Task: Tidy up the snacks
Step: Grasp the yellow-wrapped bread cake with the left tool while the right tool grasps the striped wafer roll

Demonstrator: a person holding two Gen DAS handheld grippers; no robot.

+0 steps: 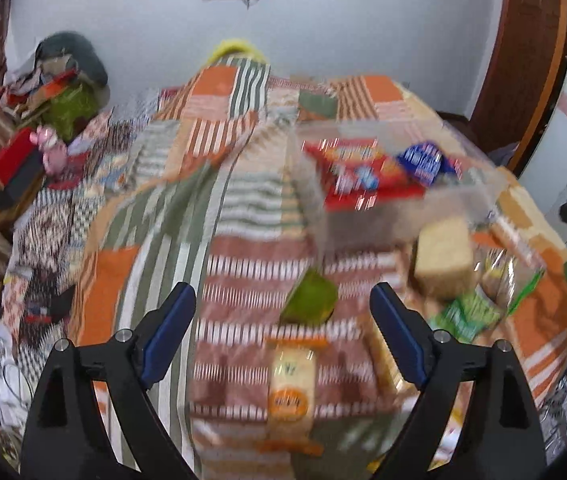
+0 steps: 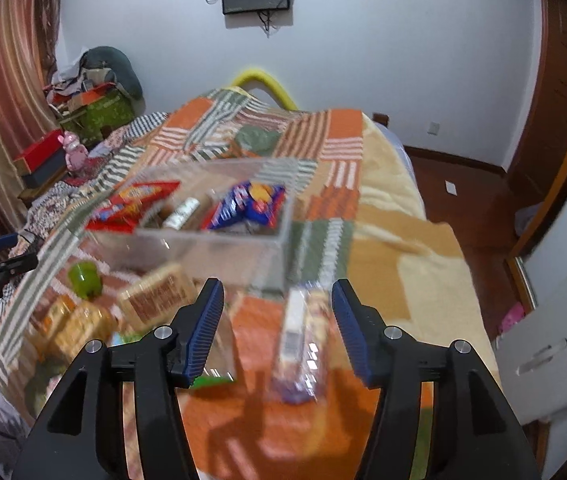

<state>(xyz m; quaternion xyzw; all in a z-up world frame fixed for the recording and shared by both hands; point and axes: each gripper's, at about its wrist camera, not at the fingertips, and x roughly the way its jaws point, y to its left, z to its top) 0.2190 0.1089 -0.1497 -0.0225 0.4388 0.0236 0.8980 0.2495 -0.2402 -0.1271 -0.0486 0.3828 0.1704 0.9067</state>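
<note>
A clear plastic bin (image 2: 211, 248) on the patchwork bed holds a red snack pack (image 2: 131, 204) and a blue pack (image 2: 247, 204); the bin also shows in the left wrist view (image 1: 363, 220). Loose snacks lie in front of it: an orange-labelled pack (image 1: 291, 384), a green cup (image 1: 311, 300), a beige wafer pack (image 1: 443, 256), a green packet (image 1: 467, 312). My left gripper (image 1: 283, 300) is open and empty above the orange-labelled pack. My right gripper (image 2: 277, 296) is open and empty above a clear-wrapped bar (image 2: 299, 348). Both views are blurred.
A red box (image 2: 39, 156) and a pink toy (image 2: 73, 152) sit at the bed's far left, with piled clutter (image 2: 95, 92) behind. The bed's right edge (image 2: 423, 208) drops to a wooden floor. A white appliance (image 2: 555, 344) stands at right.
</note>
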